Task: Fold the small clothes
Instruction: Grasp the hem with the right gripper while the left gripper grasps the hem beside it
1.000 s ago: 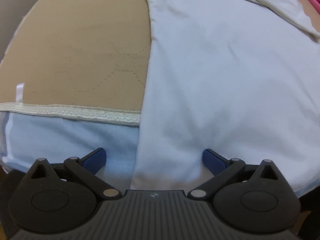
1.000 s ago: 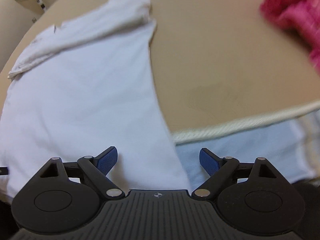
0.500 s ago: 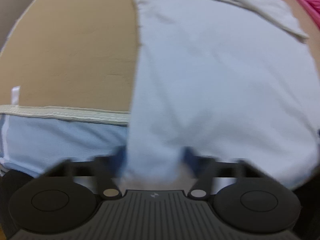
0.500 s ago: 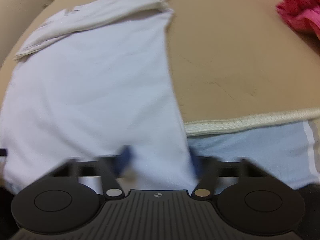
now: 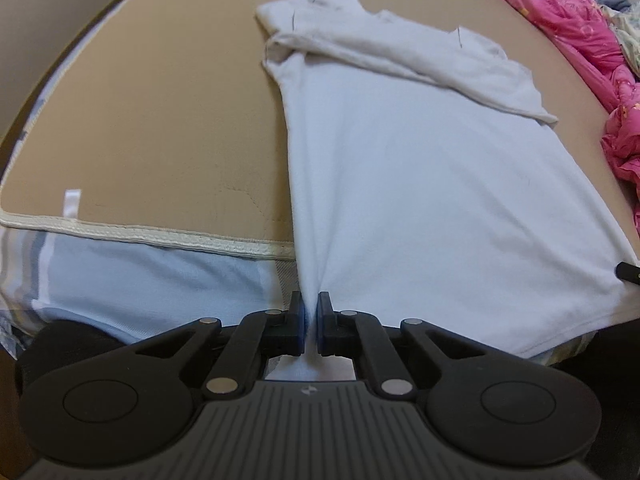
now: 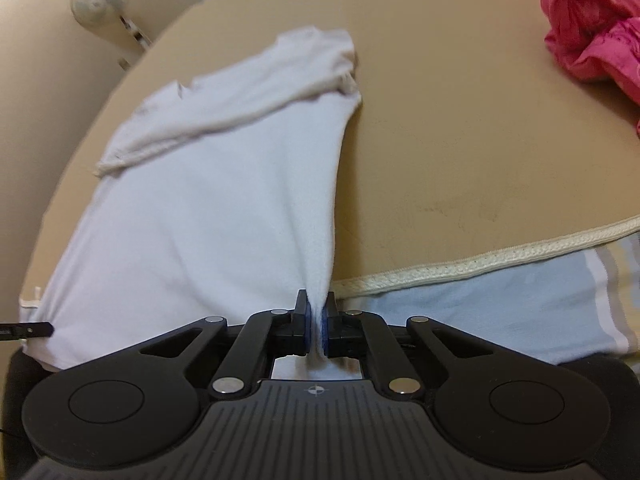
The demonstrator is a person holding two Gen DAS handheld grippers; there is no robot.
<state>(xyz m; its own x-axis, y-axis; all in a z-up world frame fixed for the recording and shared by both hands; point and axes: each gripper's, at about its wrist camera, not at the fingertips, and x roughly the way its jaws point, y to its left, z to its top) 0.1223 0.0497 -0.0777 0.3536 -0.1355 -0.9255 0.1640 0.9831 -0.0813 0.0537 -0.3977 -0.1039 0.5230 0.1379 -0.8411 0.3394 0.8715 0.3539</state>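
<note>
White shirt [image 5: 420, 200] (soft, flat) in jaws

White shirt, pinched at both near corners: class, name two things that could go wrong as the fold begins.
1. Each gripper, left and right, holds only a thin pinch of the white shirt; the hem may slip out.
2. The folded-over sleeves lie loose on top and could shift, spoiling the fold.

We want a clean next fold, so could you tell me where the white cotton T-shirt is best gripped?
Grip the white cotton T-shirt at its two near hem corners, coming from the near edge of the tan mat. The left gripper and right gripper already pinch there; the sleeves lie folded across the far end.
</note>
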